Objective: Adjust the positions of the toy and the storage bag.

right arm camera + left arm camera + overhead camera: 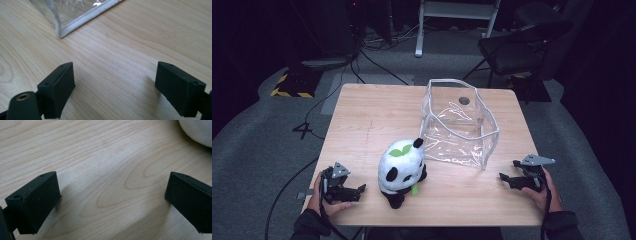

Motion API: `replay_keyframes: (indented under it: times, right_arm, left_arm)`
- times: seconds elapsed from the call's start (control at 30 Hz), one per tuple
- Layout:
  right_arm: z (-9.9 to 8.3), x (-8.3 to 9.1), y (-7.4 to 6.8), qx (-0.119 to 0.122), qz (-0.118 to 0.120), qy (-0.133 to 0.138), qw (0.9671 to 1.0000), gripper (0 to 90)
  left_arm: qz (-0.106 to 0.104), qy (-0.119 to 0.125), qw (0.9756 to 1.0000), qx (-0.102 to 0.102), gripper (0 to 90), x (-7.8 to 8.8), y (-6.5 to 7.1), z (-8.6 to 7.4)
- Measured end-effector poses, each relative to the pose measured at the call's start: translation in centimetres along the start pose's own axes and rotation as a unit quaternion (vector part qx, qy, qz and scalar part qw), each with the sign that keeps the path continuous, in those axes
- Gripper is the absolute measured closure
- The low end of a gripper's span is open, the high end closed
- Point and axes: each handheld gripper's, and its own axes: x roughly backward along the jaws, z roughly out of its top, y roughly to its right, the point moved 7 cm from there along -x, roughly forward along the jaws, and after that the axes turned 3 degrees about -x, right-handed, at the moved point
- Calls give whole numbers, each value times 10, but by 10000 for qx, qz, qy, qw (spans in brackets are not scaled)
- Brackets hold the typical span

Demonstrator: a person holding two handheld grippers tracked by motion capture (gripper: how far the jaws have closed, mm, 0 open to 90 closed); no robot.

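- Resting wide open and empty, left gripper [360, 189] and right gripper [503, 176] flank the white-and-black plush panda [401, 171].
- Panda stands at the clear plastic bag's [460, 125] seven o'clock on the wooden worktop [362, 120].
- Pinching its round head risks toppling it.

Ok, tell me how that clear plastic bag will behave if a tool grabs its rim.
The clear plastic bag probably flexes rather than holds shape: its walls look thin and creased. It looks light, so a push would likely slide it across the table. Its glossy film may be slippery; the white-piped rim seems the firmer place to pinch.
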Motion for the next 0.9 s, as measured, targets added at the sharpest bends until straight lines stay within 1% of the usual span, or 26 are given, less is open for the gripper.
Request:
replay_keyframes:
  times: [0.37,0.43,0.5,0.57,0.6,0.67,0.7,0.77,0.8,0.83,0.87,0.9]
  right_arm:
    - [0,0,0,-23,21,-11,10000,160]
    - [0,0,0,-7,8,-11,10000,160]
    - [0,0,0,-5,11,-14,10000,160]
    - [0,0,0,-6,8,-12,10000,160]
    - [0,0,0,-5,9,-11,10000,161]
    - [0,0,0,-24,25,-11,10000,160]
    - [0,0,0,-22,26,-12,10000,160]
    - [0,0,0,-22,25,-11,10000,160]
    - [0,0,0,-22,25,-11,10000,160]
    - [0,0,0,-23,25,-11,10000,160]
    - [0,0,0,-23,25,-11,10000,160]
    - [0,0,0,-23,25,-11,10000,161]
  left_arm:
    - [74,9,9999,78,4,0,2,0]
    - [102,-25,9999,124,4,1,3,-1]
    - [100,-31,9999,107,5,2,4,-1]
    - [90,-92,9999,99,7,3,5,-2]
    - [93,-113,9998,100,19,4,6,-2]
    - [29,-66,9999,94,168,8,9,-1]
    - [53,-63,10000,43,207,9,11,0]
    - [28,-89,9999,38,138,9,13,0]
    - [-13,-119,9999,0,138,10,15,0]
    - [-27,-133,9999,-45,191,10,17,0]
    - [-31,-164,9998,-101,191,11,19,1]
    - [-40,-156,9998,-111,165,12,21,2]
